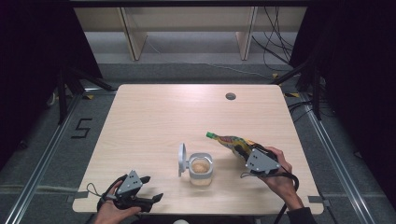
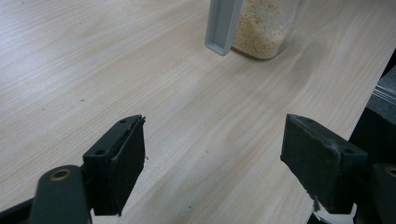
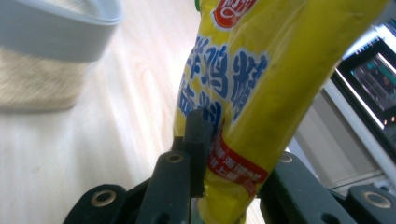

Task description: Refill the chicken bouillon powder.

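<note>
Right gripper (image 1: 249, 154) clamps a yellow pouch (image 1: 232, 142); left gripper (image 1: 152, 189) rests wide apart.

The right hand (image 1: 280, 175) tilts the pouch, green cap (image 1: 211, 135) up-left, just right of the clear jar (image 1: 201, 169) of pale granules, whose grey lid (image 1: 181, 159) stands flipped up. The left hand (image 1: 112, 211) lies low at the table's (image 1: 154, 112) near-left edge, jaws toward the jar, nothing between them.

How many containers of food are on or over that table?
2: an open clear jar of pale granules stands near the table's front edge, and a yellow seasoning pouch is clamped in the right gripper, right of the jar.
</note>
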